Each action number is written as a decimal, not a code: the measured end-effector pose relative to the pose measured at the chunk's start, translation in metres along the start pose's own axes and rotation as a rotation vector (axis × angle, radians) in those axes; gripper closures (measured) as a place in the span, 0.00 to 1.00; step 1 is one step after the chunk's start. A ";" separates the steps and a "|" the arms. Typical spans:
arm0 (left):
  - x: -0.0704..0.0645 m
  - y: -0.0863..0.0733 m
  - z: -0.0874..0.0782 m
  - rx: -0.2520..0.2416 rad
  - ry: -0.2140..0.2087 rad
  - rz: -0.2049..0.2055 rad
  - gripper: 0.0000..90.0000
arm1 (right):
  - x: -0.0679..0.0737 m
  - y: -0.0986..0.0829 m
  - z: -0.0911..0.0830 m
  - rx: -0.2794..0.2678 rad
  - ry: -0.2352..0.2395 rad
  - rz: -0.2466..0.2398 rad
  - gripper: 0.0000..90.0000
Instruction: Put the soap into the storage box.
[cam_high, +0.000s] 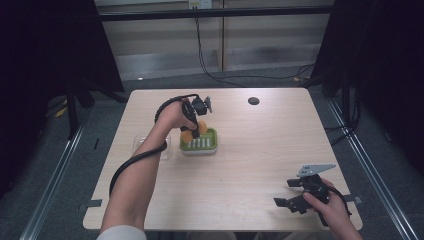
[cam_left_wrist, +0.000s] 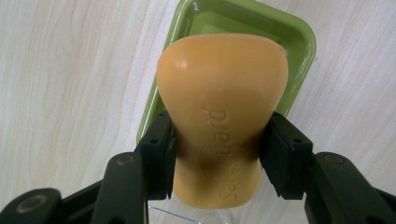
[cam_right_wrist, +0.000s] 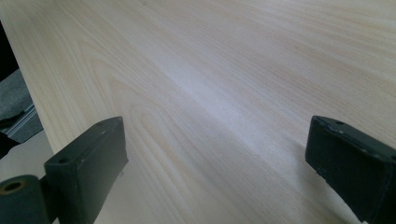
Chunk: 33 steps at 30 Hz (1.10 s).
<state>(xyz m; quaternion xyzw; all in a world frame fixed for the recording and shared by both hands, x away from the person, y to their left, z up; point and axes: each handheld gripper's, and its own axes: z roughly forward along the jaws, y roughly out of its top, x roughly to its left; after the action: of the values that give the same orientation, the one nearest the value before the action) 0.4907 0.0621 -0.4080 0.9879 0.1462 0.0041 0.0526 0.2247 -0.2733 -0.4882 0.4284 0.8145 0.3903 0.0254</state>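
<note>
Your left gripper (cam_high: 192, 131) is clamped on the bar of soap (cam_left_wrist: 222, 116): both jaws press into its narrow waist, one on each side, and the wider end sticks out beyond them. The soap is orange, with raised lettering on the face toward the gripper camera. In the high view you hold it over the green soap dish (cam_high: 210, 142), which sits on the table (cam_high: 260, 150) a little left of the middle and nearer the far edge than the near one. From these pictures I cannot tell whether the soap touches the dish or hangs just above it. A clear plastic tray (cam_high: 142, 142) lies just left of the dish, partly under your left forearm.

Your right gripper (cam_high: 290, 197) rests low by the table's near right corner, well apart from the dish. Its jaws stand wide apart with nothing between them but bare wood. A small black disc (cam_high: 253, 100) lies near the far edge, right of centre.
</note>
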 end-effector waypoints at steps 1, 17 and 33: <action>0.000 0.000 0.001 -0.001 0.009 0.007 0.55 | 0.000 0.000 0.000 -0.002 -0.001 -0.001 0.06; 0.001 -0.003 0.011 -0.005 0.012 0.031 0.55 | 0.001 0.001 0.001 -0.003 -0.003 -0.013 0.06; -0.002 0.000 0.023 0.015 0.000 0.058 0.55 | 0.001 0.000 -0.001 -0.005 -0.005 -0.012 0.06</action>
<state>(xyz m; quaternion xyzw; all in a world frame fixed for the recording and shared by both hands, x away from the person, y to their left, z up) 0.4893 0.0590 -0.4306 0.9920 0.1175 0.0043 0.0449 0.2239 -0.2730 -0.4874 0.4245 0.8160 0.3911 0.0305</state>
